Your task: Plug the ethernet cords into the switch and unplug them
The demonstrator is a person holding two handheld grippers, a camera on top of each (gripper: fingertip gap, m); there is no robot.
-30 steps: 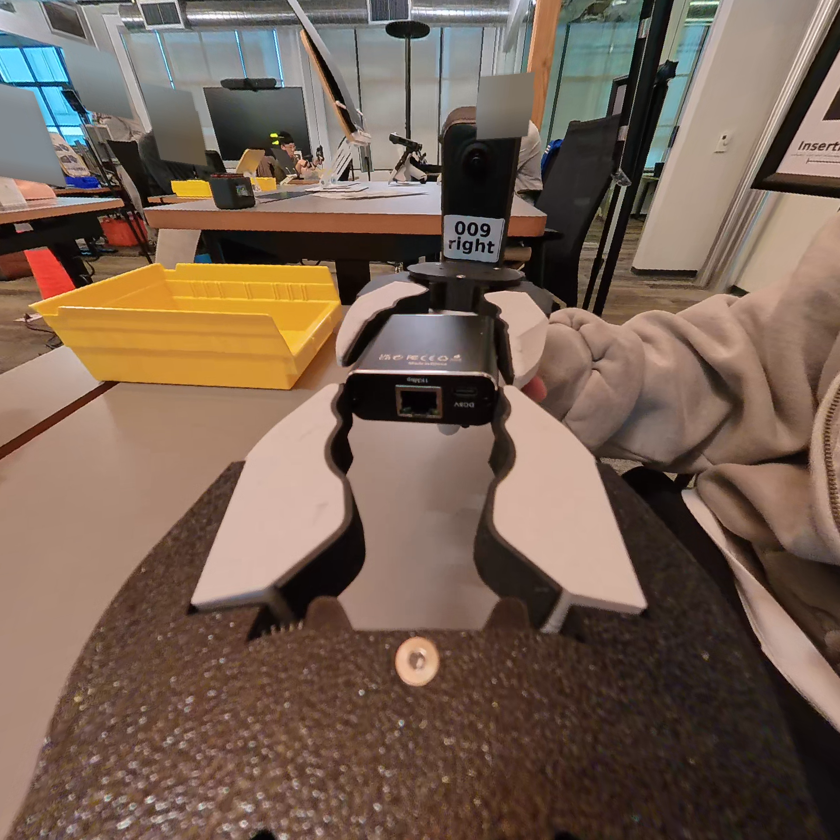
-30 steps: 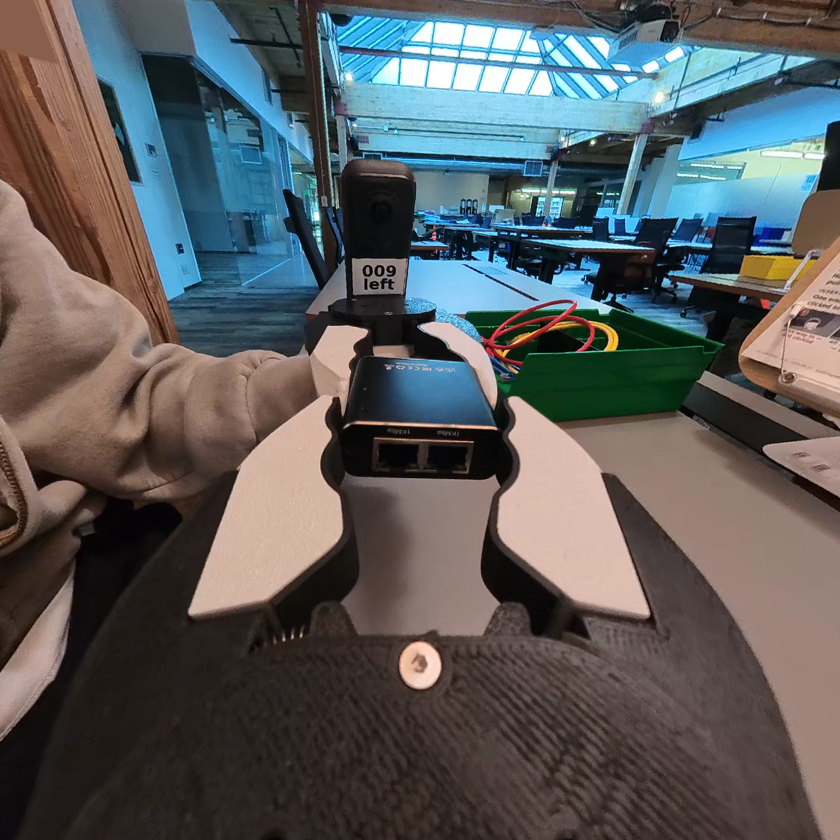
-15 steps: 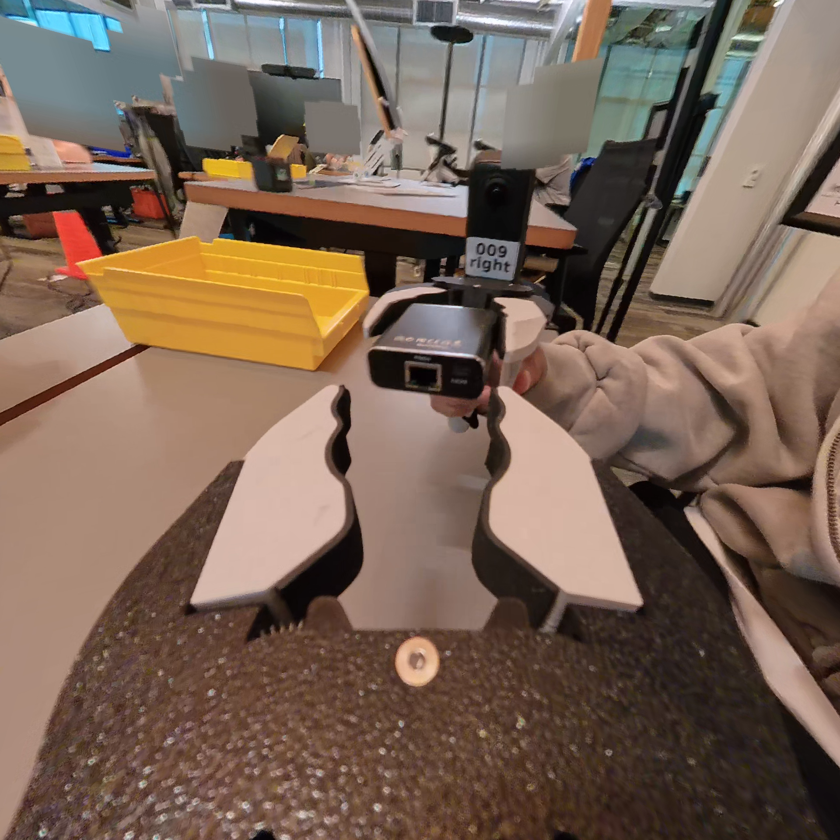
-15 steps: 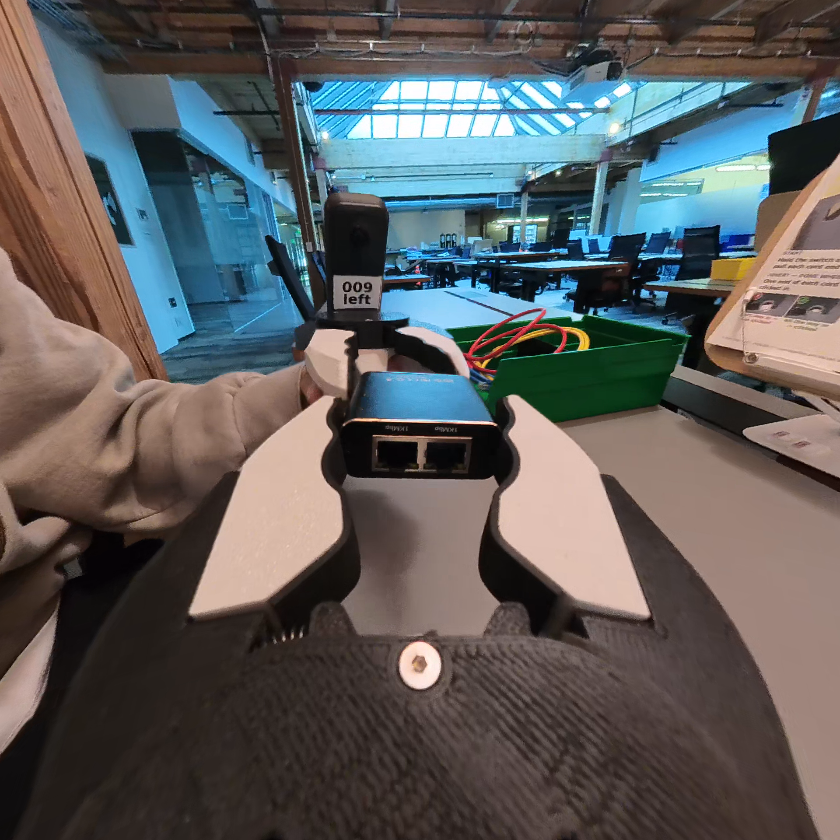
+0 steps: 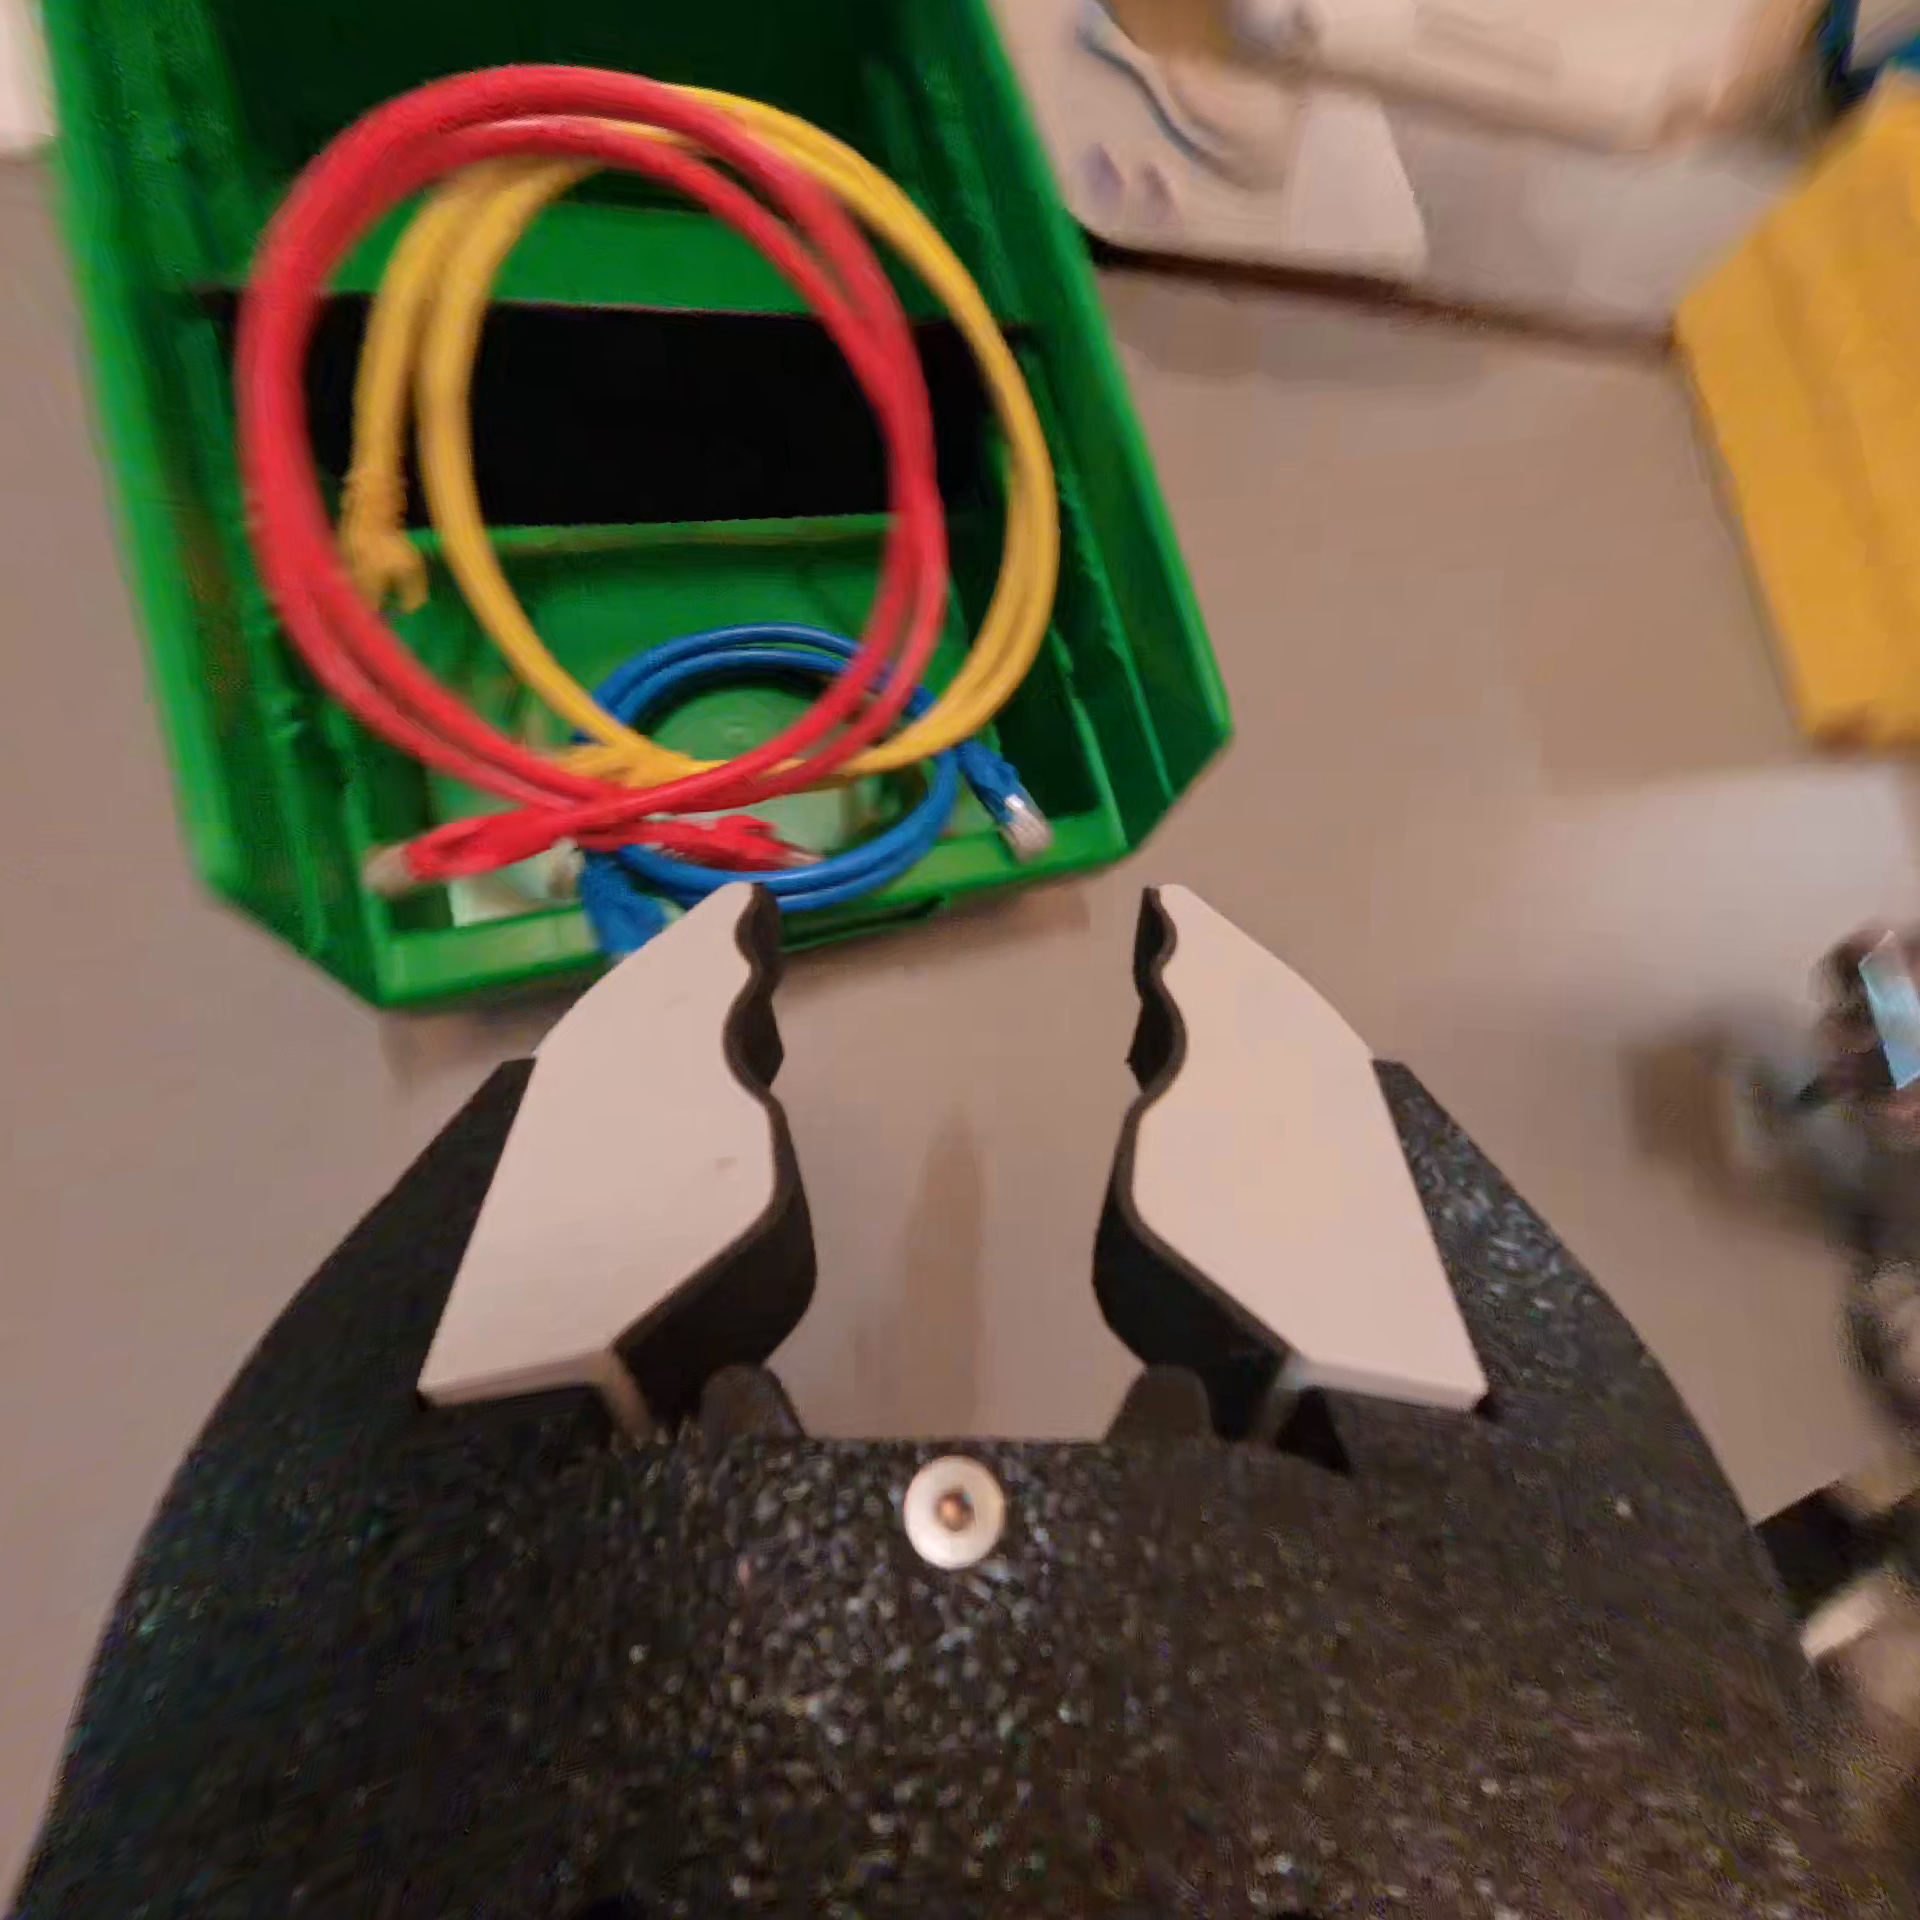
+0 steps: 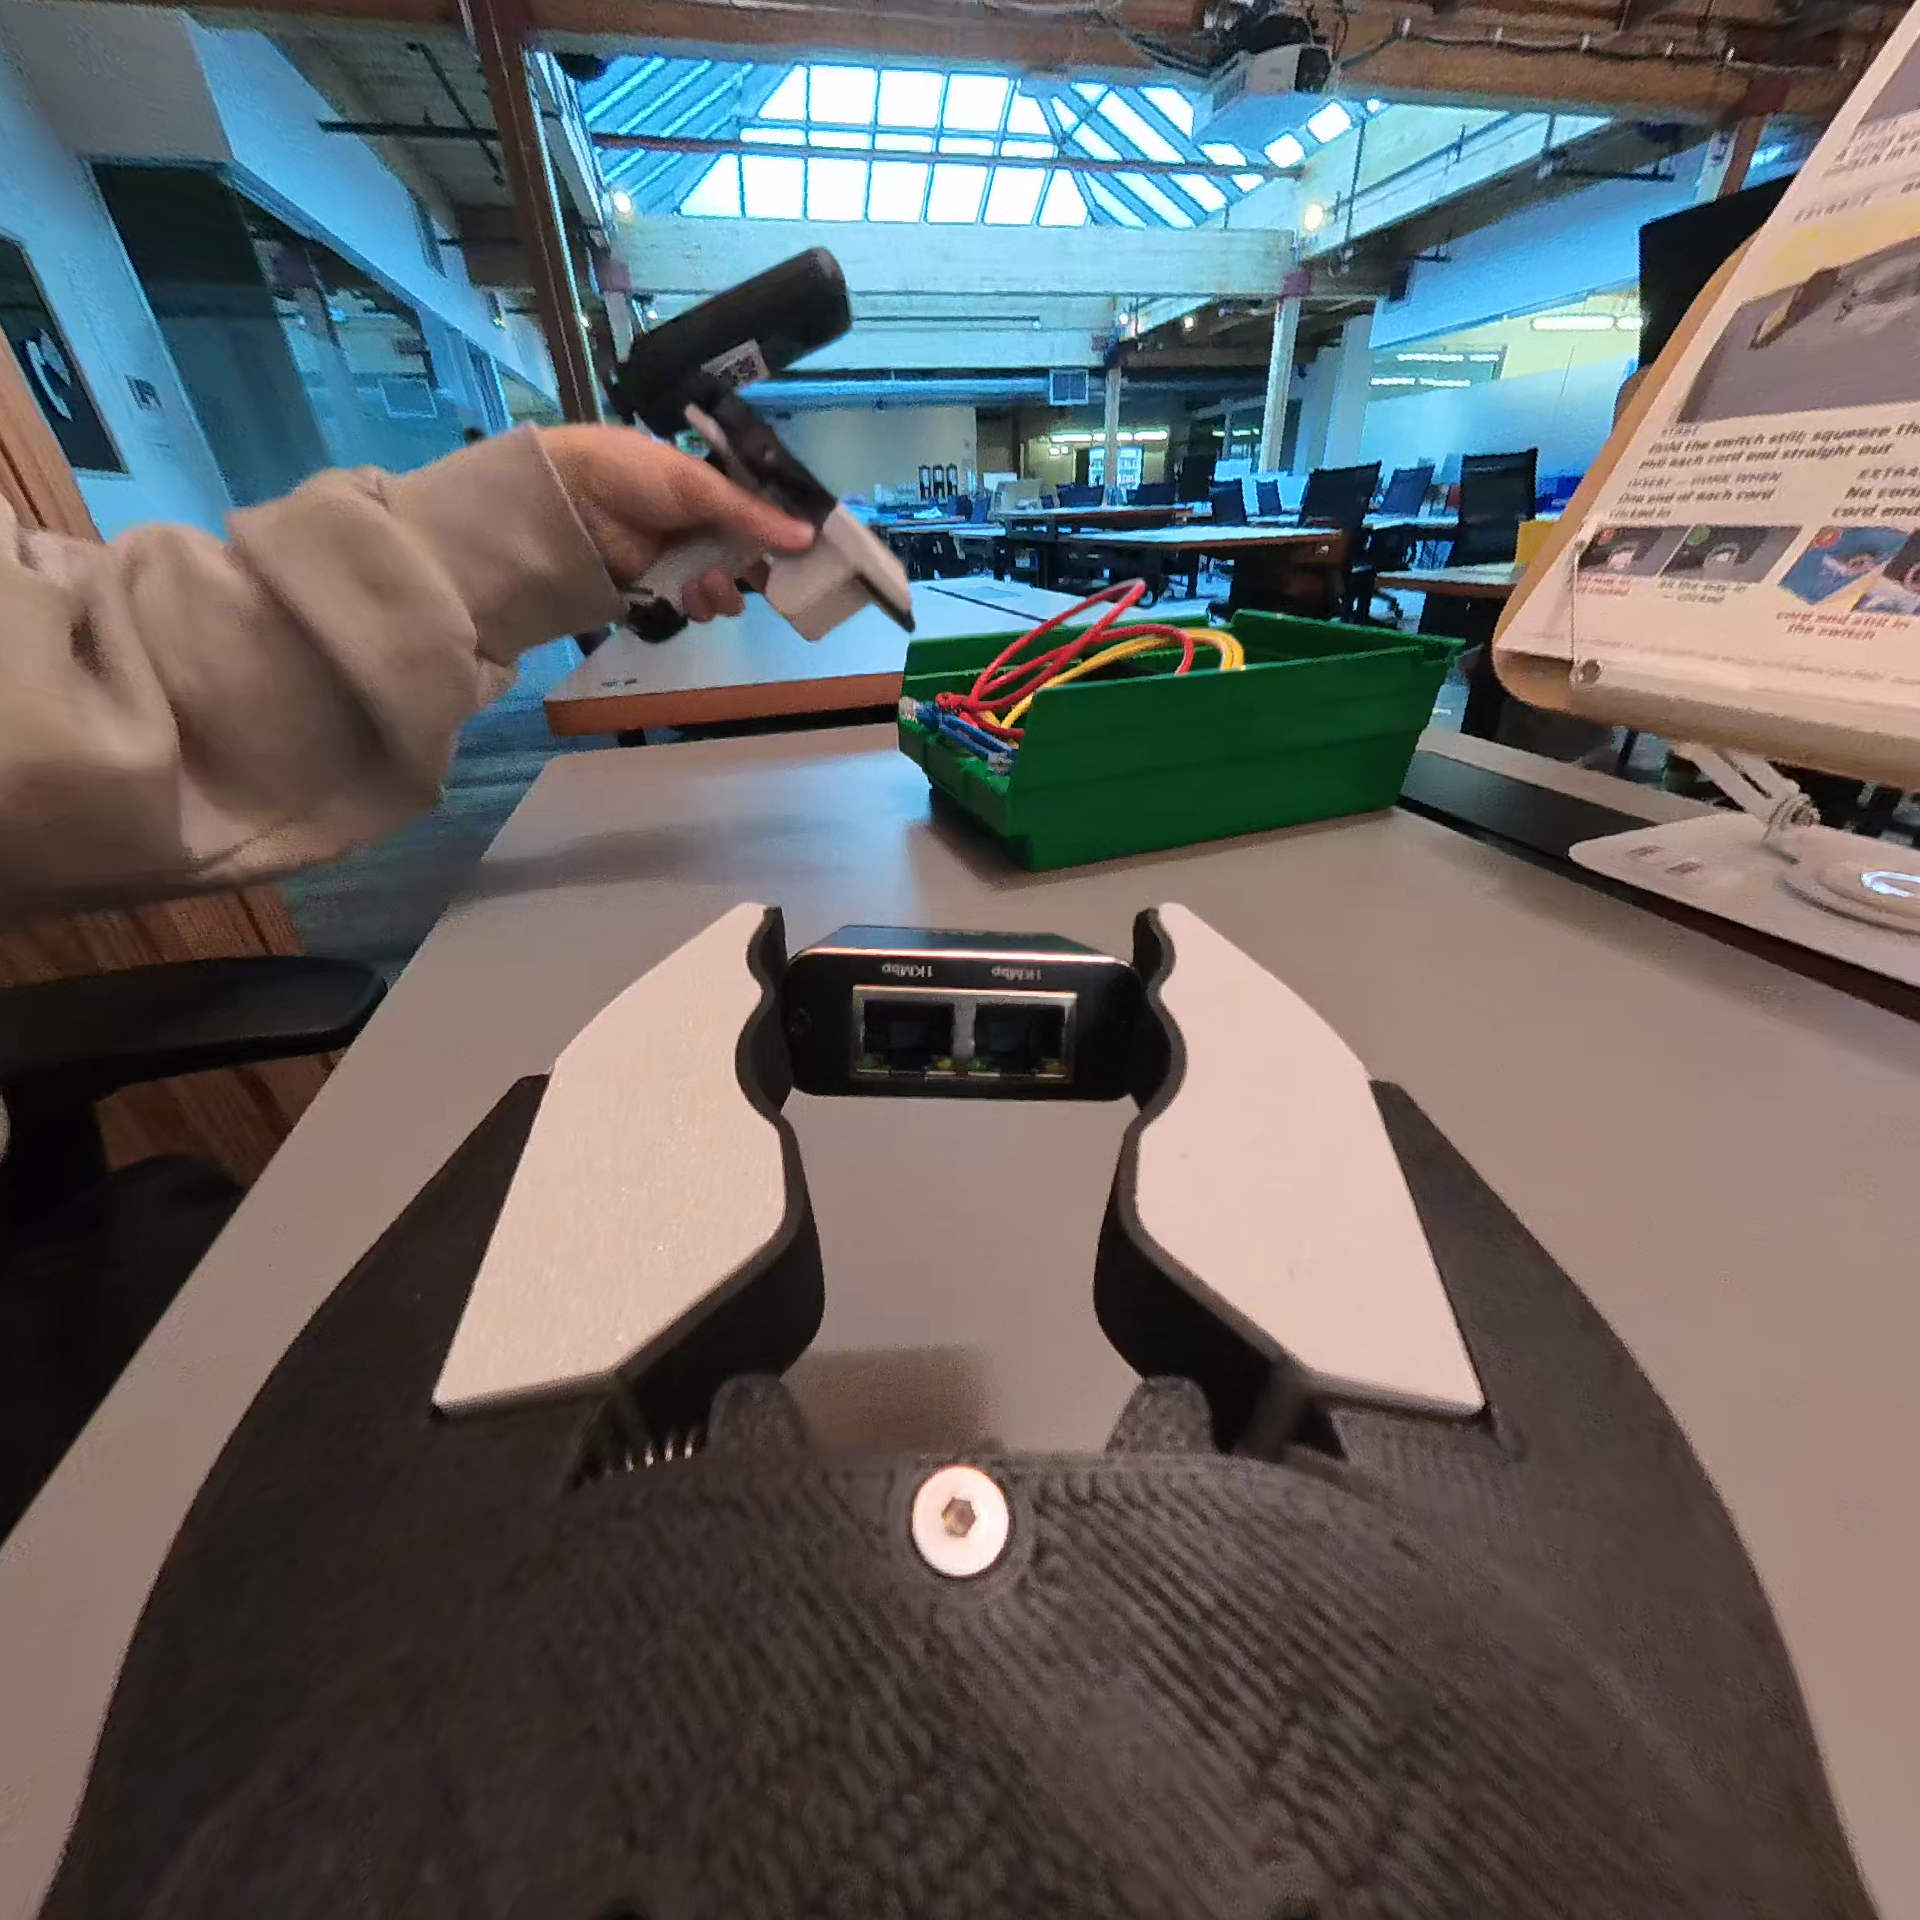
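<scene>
My right gripper (image 6: 956,930) is shut on the black switch (image 6: 961,1029), held low over the grey table (image 6: 1558,1039) with its two empty ports facing the camera. My left gripper (image 5: 956,914) is open and empty, pointing down just in front of the green bin (image 5: 135,520). In the bin lie a red cord (image 5: 260,436), a yellow cord (image 5: 1023,499) and a coiled blue cord (image 5: 914,831). The right wrist view shows the left gripper (image 6: 883,608) in a hand, tilted down above the near left end of the green bin (image 6: 1195,758).
A yellow bin (image 5: 1808,468) stands to the right of the green one. An instruction sheet on a stand (image 6: 1714,468) sits at the table's right side. A grey sleeve (image 6: 260,644) reaches in from the left. A chair armrest (image 6: 187,1008) is beside the table's left edge. My hands' fingertips stand some 35 cm from each other.
My left gripper drew back from the switch, swung over to the green bin and now points down at the cords. My right gripper kept the switch and lowered it toward the table.
</scene>
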